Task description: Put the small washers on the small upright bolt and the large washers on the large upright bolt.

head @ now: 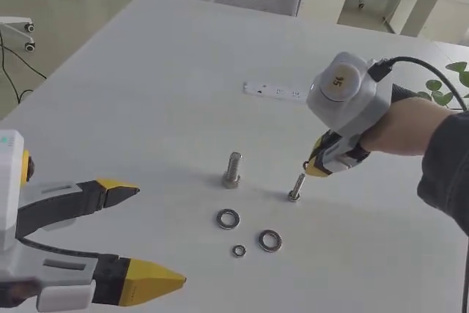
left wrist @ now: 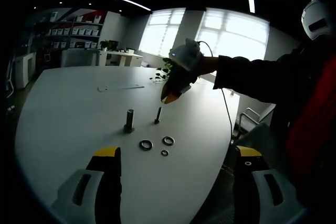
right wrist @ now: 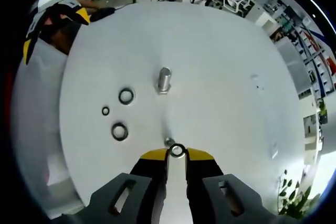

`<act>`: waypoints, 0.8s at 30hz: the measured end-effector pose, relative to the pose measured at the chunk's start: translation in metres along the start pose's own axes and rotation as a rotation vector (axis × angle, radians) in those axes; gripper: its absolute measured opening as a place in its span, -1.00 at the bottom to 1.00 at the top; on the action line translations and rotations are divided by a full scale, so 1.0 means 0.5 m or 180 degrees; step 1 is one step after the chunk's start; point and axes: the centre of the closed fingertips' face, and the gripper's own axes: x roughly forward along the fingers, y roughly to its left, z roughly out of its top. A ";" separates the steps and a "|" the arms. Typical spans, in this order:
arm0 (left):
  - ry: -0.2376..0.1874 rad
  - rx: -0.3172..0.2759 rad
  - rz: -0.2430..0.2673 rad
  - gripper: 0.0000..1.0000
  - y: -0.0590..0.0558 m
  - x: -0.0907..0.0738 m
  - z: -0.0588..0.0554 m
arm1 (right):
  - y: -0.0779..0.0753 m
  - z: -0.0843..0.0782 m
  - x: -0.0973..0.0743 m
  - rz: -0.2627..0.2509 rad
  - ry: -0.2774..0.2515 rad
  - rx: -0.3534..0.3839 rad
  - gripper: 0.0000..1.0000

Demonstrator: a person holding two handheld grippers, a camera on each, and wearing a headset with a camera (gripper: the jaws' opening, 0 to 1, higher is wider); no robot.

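Observation:
The large upright bolt [head: 232, 170] [right wrist: 165, 80] and the thin small upright bolt [head: 296, 187] [right wrist: 169, 141] stand mid-table. In front of them lie two large washers [head: 228, 218] [head: 270, 240] and one small washer [head: 239, 251]. My right gripper [head: 315, 170] [right wrist: 177, 153] is shut on another small washer [right wrist: 173, 149], held just above and beside the small bolt's top. My left gripper [head: 157, 236] [left wrist: 177, 156] hovers open at the near left, short of the washers [left wrist: 146, 144], with nothing between its jaws.
A white strip [head: 275, 91] lies flat on the table beyond the bolts. A green plant [head: 447, 82] stands at the table's right edge. Chairs and desks stand past the far edge. The round white tabletop [head: 146, 71] is bare to the left.

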 end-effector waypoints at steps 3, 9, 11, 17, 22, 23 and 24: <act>0.0004 -0.0008 0.0012 0.76 0.001 -0.001 -0.001 | -0.002 -0.001 0.007 0.0015 0.0020 -0.0010 -0.73; 0.0007 -0.0021 0.0027 0.76 0.003 -0.002 -0.004 | 0.001 -0.002 0.015 0.0050 0.0048 -0.0029 -0.73; 0.0004 -0.0024 0.0034 0.77 0.004 -0.002 -0.004 | 0.001 -0.004 0.017 0.0059 0.0062 -0.0032 -0.73; 0.0005 -0.0038 0.0037 0.76 0.005 -0.002 -0.006 | -0.002 -0.006 0.025 0.0093 0.0079 -0.0039 -0.73; 0.0005 -0.0044 0.0045 0.76 0.008 -0.003 -0.007 | 0.000 -0.007 0.029 0.0112 0.0101 -0.0046 -0.73; 0.0003 -0.0048 0.0048 0.76 0.009 -0.003 -0.007 | 0.000 -0.008 0.030 0.0116 0.0105 -0.0048 -0.73; 0.0004 -0.0048 0.0049 0.76 0.009 -0.003 -0.007 | 0.000 -0.008 0.030 0.0118 0.0105 -0.0044 -0.73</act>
